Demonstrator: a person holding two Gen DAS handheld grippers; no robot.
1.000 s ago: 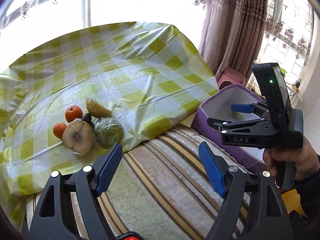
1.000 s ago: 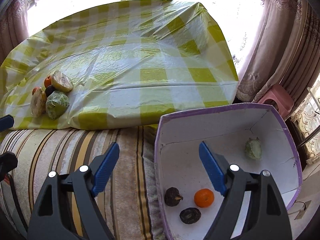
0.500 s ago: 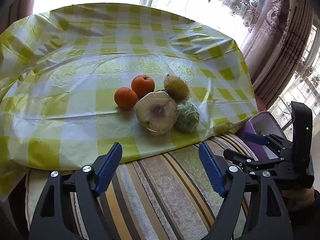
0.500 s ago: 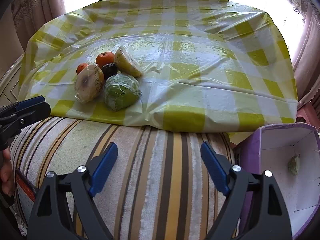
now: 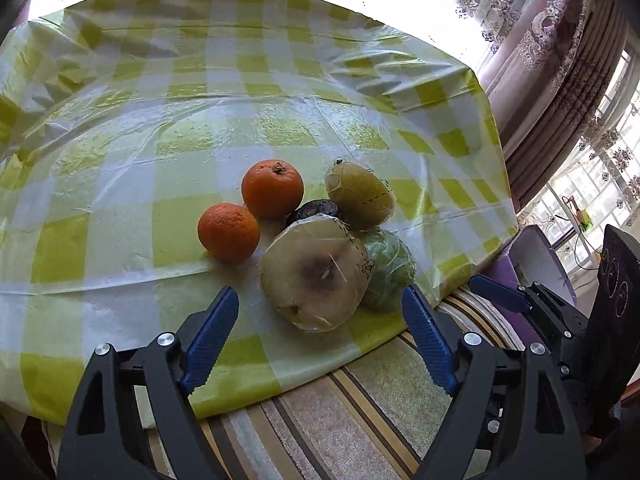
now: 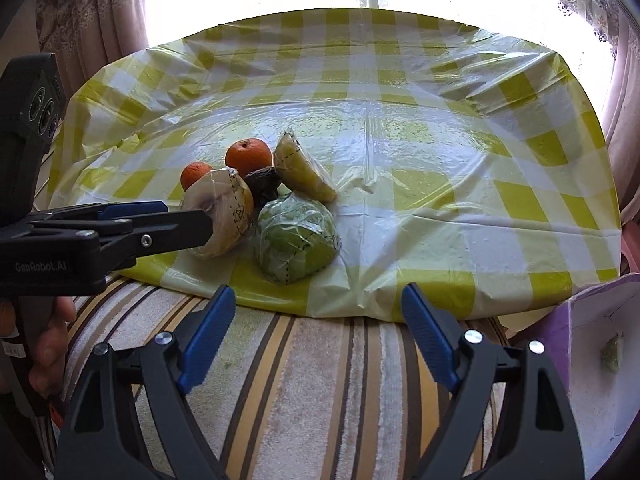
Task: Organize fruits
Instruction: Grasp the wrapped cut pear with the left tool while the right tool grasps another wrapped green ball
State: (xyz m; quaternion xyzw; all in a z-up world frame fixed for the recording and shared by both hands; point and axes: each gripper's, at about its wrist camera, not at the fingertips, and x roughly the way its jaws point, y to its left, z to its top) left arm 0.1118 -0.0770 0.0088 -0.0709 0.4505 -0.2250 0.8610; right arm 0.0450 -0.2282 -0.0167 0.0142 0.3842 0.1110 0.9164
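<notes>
The left gripper [image 5: 320, 334], jaws wide and holding nothing, sits right in front of the big wrapped pear [image 5: 314, 274], nearer than the wide, empty right gripper [image 6: 316, 332].

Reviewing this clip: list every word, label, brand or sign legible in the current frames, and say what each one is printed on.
"GenRobot.AI": pale lettering on the black body of the left gripper, seen in the right wrist view.
Small recycling-style symbol, no readable text: on the clear plastic wrap of the large pale cut fruit.
Dashed black lines only, no words: on the wrap of the green wrapped fruit.
Nothing else is readable.
</notes>
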